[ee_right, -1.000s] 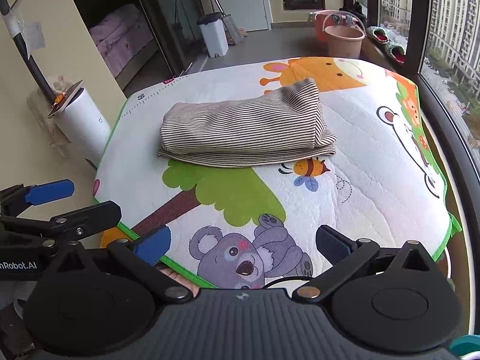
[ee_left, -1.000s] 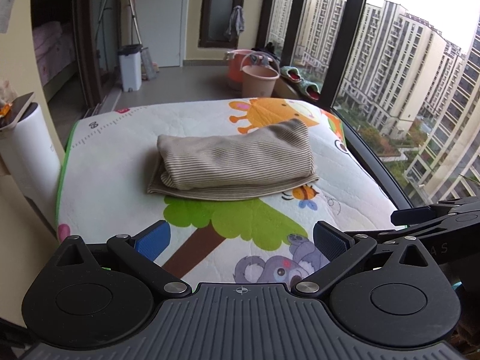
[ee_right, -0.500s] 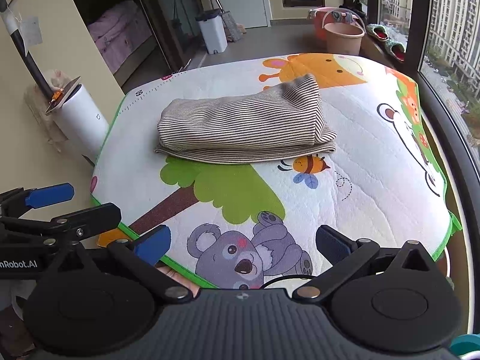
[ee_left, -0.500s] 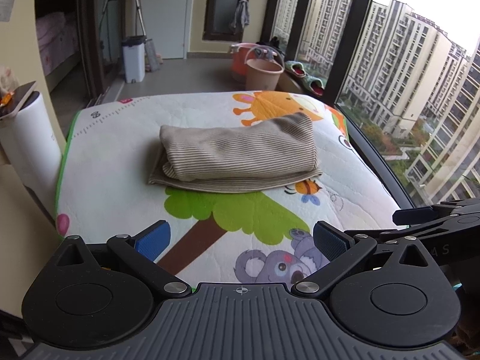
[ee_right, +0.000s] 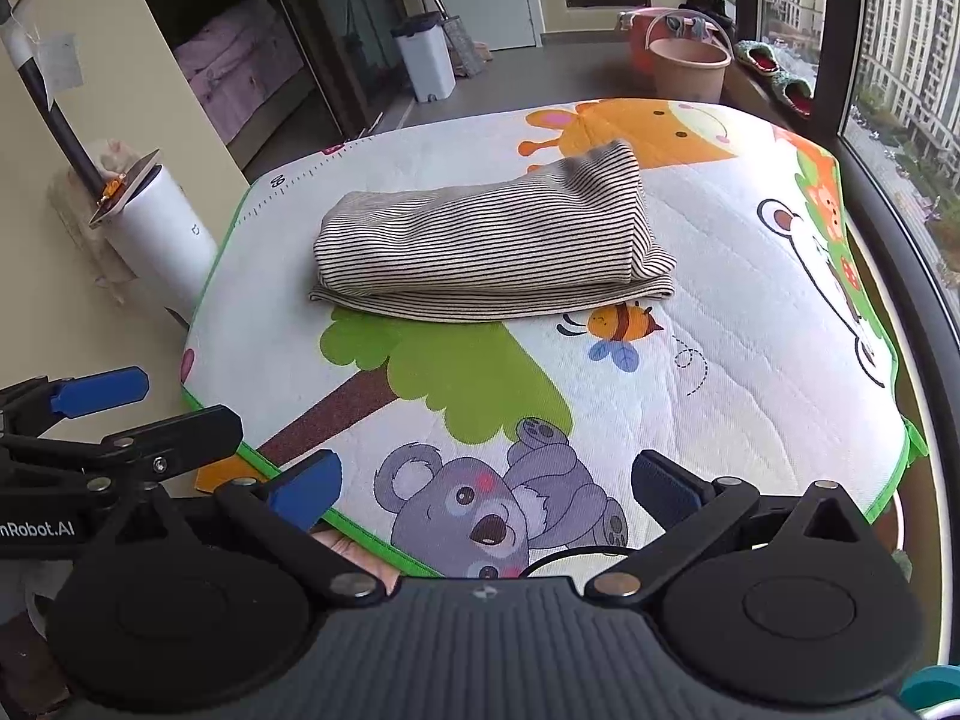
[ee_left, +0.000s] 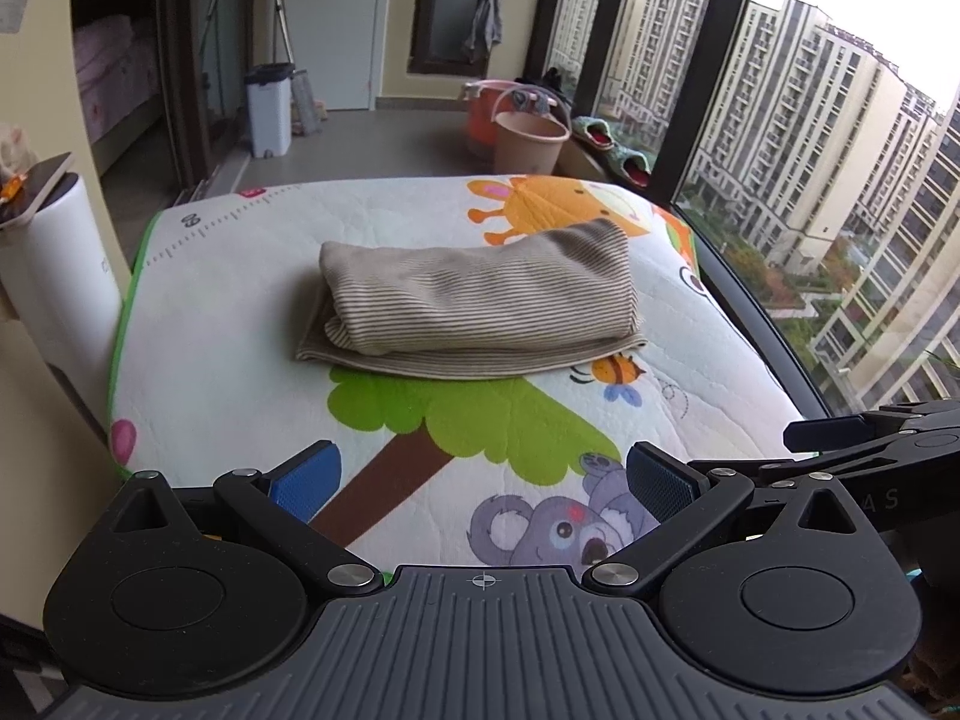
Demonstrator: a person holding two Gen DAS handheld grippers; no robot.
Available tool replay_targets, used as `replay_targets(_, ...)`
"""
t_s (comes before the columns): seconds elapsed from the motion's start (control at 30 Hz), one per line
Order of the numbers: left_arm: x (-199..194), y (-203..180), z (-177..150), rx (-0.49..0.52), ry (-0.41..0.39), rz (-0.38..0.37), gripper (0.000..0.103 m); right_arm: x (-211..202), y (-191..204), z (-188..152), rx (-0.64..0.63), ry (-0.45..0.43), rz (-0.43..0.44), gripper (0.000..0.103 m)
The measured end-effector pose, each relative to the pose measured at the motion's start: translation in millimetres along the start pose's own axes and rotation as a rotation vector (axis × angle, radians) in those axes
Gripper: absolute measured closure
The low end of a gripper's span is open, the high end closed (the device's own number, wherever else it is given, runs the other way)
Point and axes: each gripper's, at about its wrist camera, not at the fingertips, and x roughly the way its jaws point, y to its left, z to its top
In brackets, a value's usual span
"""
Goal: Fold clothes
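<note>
One striped garment (ee_left: 474, 306), folded into a thick bundle, lies mid-mat on the cartoon play mat (ee_left: 198, 324), just beyond the green tree print (ee_right: 456, 372), bee print beside its near right corner. Left gripper (ee_left: 483, 477) hangs at the mat's near edge, jaws spread wide, nothing between them. Right gripper (ee_right: 486, 480) same: wide apart, empty, over the koala print (ee_right: 480, 510). White cylinder (ee_right: 162, 234) stands left of the mat; pink bucket (ee_left: 528, 141) is beyond it.

Cartoon mat (ee_left: 228, 324), buckets (ee_left: 528, 141), bin (ee_left: 269, 111)
</note>
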Motion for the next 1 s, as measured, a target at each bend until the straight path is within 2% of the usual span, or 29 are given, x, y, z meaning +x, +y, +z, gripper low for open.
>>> replay_targets(1.0, 5.7, 0.2, -2.5, -0.007, 0.011, -0.001, 0.000, 4.4, -1.4, -2.4, 0.009, 0.021, 0.019, 0.000)
